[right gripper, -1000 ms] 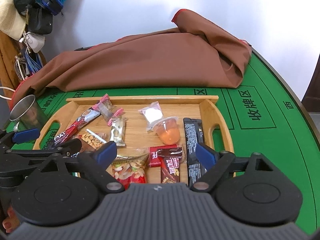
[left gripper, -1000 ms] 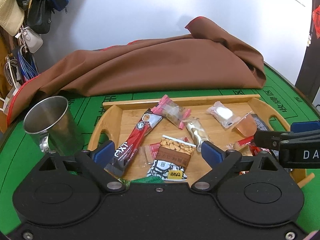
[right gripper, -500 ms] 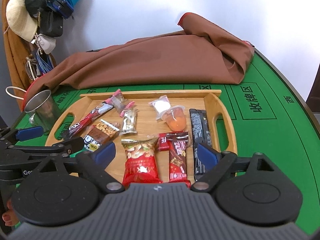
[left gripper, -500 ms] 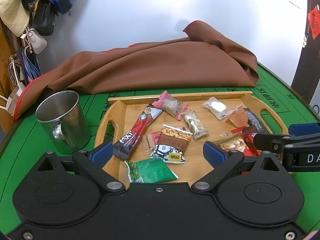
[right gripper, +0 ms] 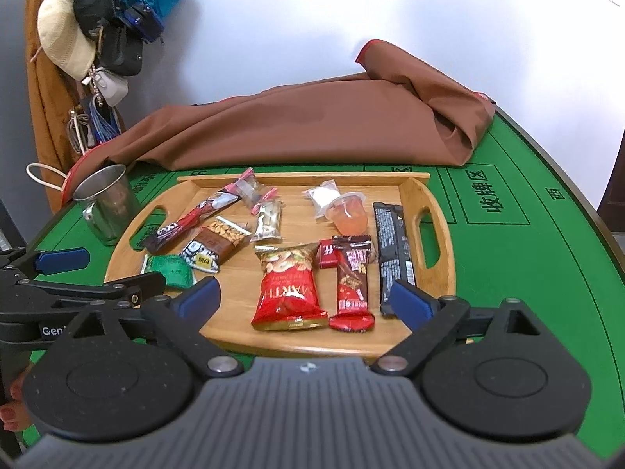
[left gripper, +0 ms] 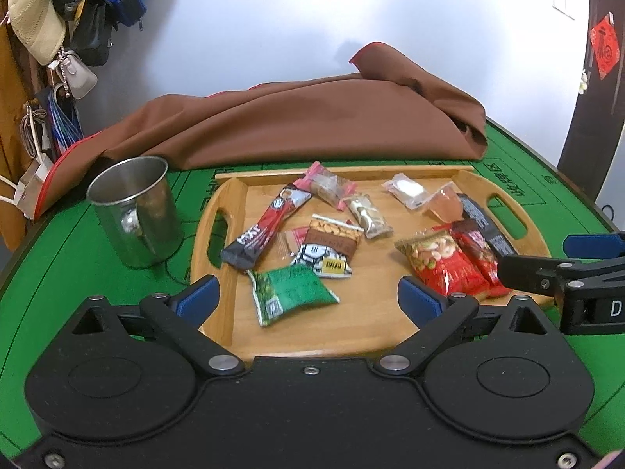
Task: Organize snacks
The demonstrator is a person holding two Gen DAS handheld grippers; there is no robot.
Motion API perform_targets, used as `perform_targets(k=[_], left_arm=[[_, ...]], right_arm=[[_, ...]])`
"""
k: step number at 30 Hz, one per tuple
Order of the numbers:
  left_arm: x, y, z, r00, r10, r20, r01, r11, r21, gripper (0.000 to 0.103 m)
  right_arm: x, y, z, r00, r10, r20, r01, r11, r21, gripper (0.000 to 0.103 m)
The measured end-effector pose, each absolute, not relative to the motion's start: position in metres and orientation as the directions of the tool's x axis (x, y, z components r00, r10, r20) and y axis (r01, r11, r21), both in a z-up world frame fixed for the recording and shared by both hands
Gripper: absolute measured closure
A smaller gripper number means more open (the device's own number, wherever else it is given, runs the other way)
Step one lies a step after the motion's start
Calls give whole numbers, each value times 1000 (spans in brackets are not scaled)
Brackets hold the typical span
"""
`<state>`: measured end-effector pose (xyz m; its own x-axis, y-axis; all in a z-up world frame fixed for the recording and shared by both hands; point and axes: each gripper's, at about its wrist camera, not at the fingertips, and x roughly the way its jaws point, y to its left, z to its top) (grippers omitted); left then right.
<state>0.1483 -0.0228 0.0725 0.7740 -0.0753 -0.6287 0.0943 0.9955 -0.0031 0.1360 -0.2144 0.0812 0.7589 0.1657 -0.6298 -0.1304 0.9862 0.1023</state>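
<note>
A wooden tray (left gripper: pixel 367 336) (right gripper: pixel 234 328) on the green table holds several snack packets. Among them are a green packet (left gripper: pixel 291 293) (right gripper: pixel 172 269), a red nut bag (left gripper: pixel 437 262) (right gripper: pixel 287 289), a red chocolate bar (right gripper: pixel 351 285), a black bar (right gripper: pixel 392 250), a jelly cup (right gripper: pixel 349 217) and a long red stick pack (left gripper: pixel 269 226). My left gripper (left gripper: pixel 308 299) is open and empty above the tray's near left part. My right gripper (right gripper: pixel 304 299) is open and empty above the tray's near edge, over the red packets.
A steel mug (left gripper: pixel 134 211) (right gripper: pixel 105 203) stands left of the tray. A brown cloth (left gripper: pixel 297 121) lies heaped behind it. Bags and hats (right gripper: pixel 101 31) hang at the far left. Green felt (right gripper: pixel 527 273) lies right of the tray.
Both grippers have pulled back and up from the tray, so more of it shows. The green packet and the red packets have come into view. Both stay open and empty.
</note>
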Motion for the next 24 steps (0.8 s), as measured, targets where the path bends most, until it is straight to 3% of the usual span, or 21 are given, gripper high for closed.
perform_targets(k=[24], left_arm=[[90,-14,30,741,-46,-670,41,999,-24,4]], right_arm=[[82,-207,44,770,116,-627,-114,992,43,2]])
